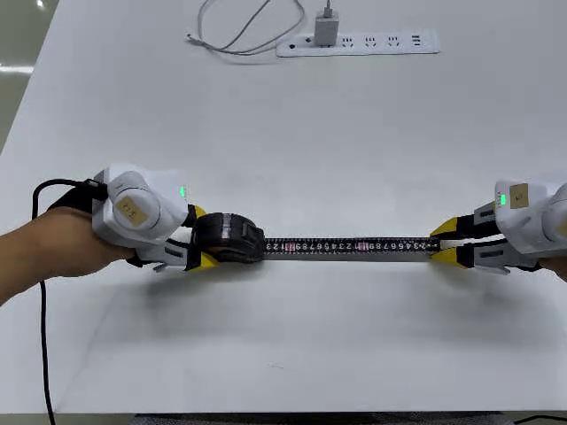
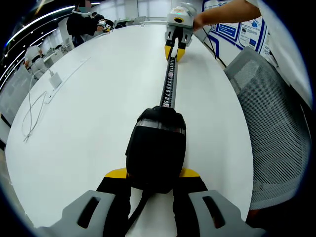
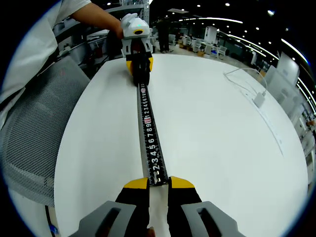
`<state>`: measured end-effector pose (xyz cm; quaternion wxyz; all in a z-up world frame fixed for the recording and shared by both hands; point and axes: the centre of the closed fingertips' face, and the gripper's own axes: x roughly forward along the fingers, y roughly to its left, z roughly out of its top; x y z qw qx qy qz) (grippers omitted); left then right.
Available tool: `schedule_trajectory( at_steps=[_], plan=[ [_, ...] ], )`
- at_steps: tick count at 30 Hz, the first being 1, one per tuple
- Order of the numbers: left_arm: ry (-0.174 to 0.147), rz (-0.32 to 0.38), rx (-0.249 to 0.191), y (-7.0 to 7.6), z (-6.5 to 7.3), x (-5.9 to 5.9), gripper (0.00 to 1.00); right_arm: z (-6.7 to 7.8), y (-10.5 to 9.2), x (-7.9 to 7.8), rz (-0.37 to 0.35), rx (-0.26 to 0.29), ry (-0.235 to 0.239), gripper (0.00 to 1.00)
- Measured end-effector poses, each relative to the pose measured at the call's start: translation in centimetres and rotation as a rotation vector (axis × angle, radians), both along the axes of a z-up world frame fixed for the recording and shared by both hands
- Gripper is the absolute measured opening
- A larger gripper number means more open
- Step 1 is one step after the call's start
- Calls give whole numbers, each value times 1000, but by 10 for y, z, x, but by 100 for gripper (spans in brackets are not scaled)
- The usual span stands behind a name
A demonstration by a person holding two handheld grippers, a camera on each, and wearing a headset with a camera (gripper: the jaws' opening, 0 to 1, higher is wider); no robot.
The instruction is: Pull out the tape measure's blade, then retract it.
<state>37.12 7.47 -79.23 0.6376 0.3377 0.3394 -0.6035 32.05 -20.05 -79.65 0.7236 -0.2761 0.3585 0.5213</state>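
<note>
**Tape blade drawn out between two grippers on white table**

The tape measure (image 1: 229, 237), a black case, sat on the white table (image 1: 354, 133) near its front edge, towards the person's left. The left gripper (image 1: 202, 236) was clamped on it, one yellow-tipped jaw on each side of the case. The blade (image 1: 350, 245) ran from the case flat along the table, markings up, across to the right gripper (image 1: 443, 242). That gripper's jaws were closed onto the blade's free end. The two grippers stood well apart, with the blade in a straight line between them.

The head view gave the whole layout. A white power strip (image 1: 359, 42) lay at the far side of the table with a white charger (image 1: 326, 29) plugged in. A pale cable (image 1: 235, 31) looped off to its left. A black cord (image 1: 40, 292) trailed down from the left gripper past the table edge. A green light glowed on each gripper body.

The left gripper view looked over the top of the case, which hid the blade's exit. It also showed a grey mesh chair (image 2: 269, 118) beside the table.

The right gripper view made the blade's numerals legible, counting up from the jaws towards the case. I could not make out the end hook between the jaw tips.
</note>
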Motion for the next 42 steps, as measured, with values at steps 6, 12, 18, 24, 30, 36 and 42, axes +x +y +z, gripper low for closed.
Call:
schedule_trajectory(
  at_steps=[6, 12, 18, 24, 30, 36, 42],
  plan=[
    [0, 1, 0, 0, 0, 0, 28, -1, -6, 0, -4, -9, 1, 9],
    [-7, 2, 0, -1, 0, 0, 28, -2, -6, -1, -3, -18, 12, 9],
    [-15, -2, 9, -1, 0, 0, 28, -7, -6, -5, 11, -52, 35, 10],
    [-21, -3, 11, -1, 0, 0, 28, -12, -3, -4, 14, -44, 39, 10],
    [-22, 0, 3, -2, 1, 1, 28, -13, -1, -4, 12, -50, 43, 11],
    [-10, 17, 3, -2, 1, 1, 29, -13, -1, -2, 14, -66, 43, 11],
    [-19, 12, 10, -2, 1, 1, 29, -10, -2, -2, 23, -78, 42, 12]
  ],
)
